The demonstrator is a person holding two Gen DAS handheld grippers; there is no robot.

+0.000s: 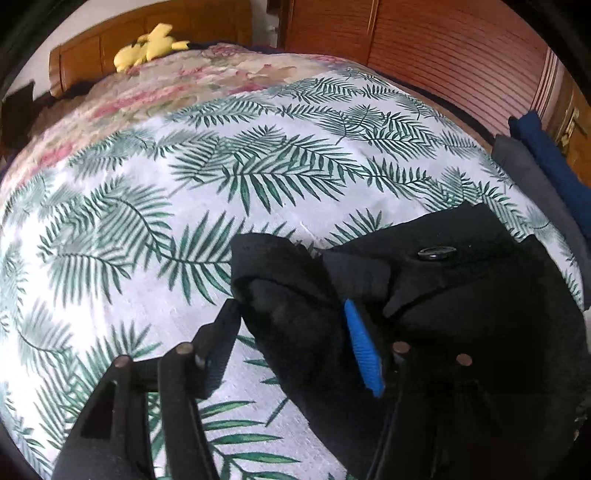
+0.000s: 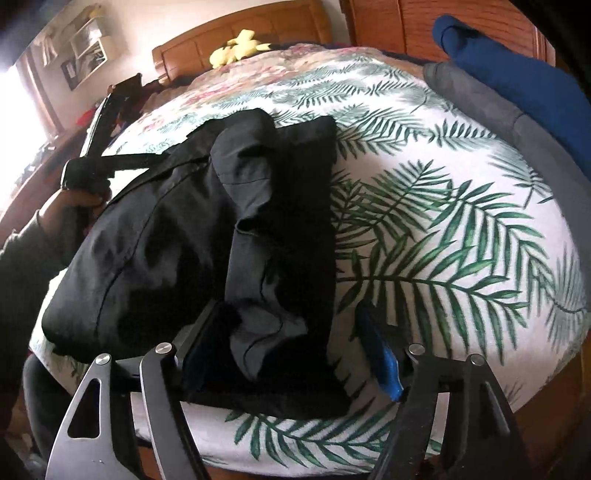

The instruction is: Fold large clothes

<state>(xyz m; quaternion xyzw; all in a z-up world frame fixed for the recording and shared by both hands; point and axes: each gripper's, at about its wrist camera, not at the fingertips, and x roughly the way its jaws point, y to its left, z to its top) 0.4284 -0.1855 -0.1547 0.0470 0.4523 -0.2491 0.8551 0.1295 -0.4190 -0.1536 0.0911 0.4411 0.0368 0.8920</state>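
Note:
A black garment (image 2: 177, 236) lies folded on the palm-leaf sheet (image 2: 443, 229) near the bed's front edge, with a creased flap on top. My right gripper (image 2: 288, 314) stands open astride its near right corner; the blue pad (image 2: 382, 360) is clear of the cloth. In the left wrist view the same black garment (image 1: 461, 295) shows a dark button (image 1: 436, 253). My left gripper (image 1: 291, 310) is open with a bunched fold lying between its jaws, and its blue pad (image 1: 364, 350) rests beside the cloth. A hand (image 2: 79, 199) holds the left gripper at the garment's far left.
Grey clothing (image 2: 491, 107) and navy clothing (image 2: 517, 74) are stacked at the bed's right edge. A floral blanket (image 1: 166, 88) and a yellow plush toy (image 1: 147, 46) lie by the wooden headboard (image 2: 229, 26). A wooden wardrobe (image 1: 443, 48) stands behind.

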